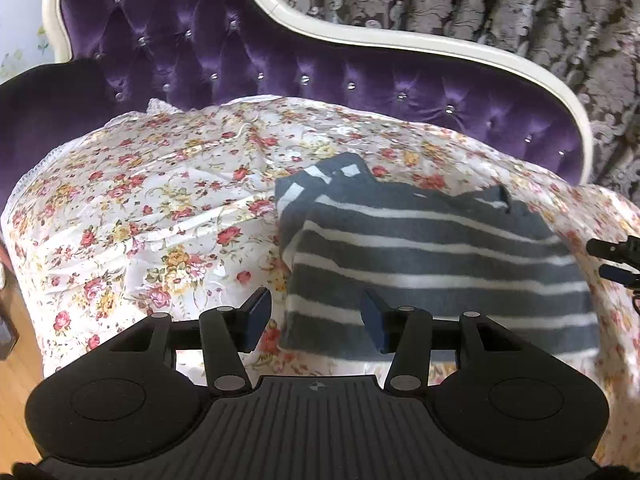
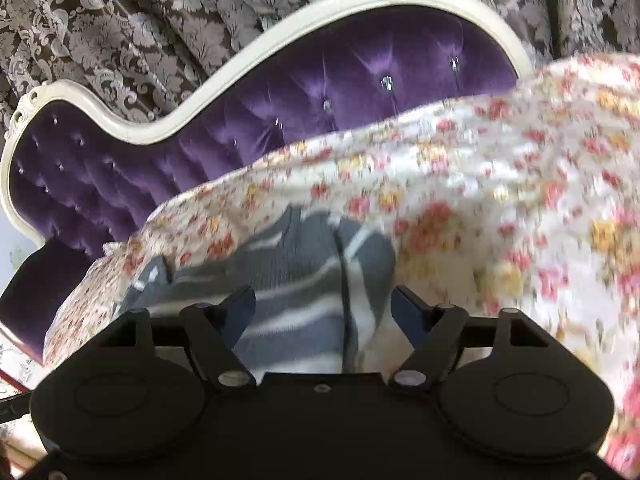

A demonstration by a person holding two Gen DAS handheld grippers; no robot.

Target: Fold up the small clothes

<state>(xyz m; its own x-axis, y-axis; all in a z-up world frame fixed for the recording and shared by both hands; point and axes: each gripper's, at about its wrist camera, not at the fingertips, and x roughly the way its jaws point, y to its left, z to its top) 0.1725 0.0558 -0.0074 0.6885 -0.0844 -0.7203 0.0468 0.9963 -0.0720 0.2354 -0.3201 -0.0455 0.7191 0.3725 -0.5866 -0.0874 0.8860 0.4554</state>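
Observation:
A grey garment with white stripes [image 1: 432, 256] lies partly folded on a floral sheet [image 1: 152, 208]. My left gripper [image 1: 316, 316] is open and empty, just above the garment's near left corner. My right gripper shows at the right edge of the left wrist view [image 1: 612, 260], beside the garment's right side. In the blurred right wrist view my right gripper [image 2: 324, 304] is open, its fingers straddling the garment [image 2: 304, 276] near its right edge, with nothing held.
The floral sheet [image 2: 500, 200] covers a purple tufted sofa [image 1: 224, 48] with a cream frame [image 1: 400, 40]. A patterned curtain [image 1: 520, 0] hangs behind. Wooden floor [image 1: 16, 368] shows at the left.

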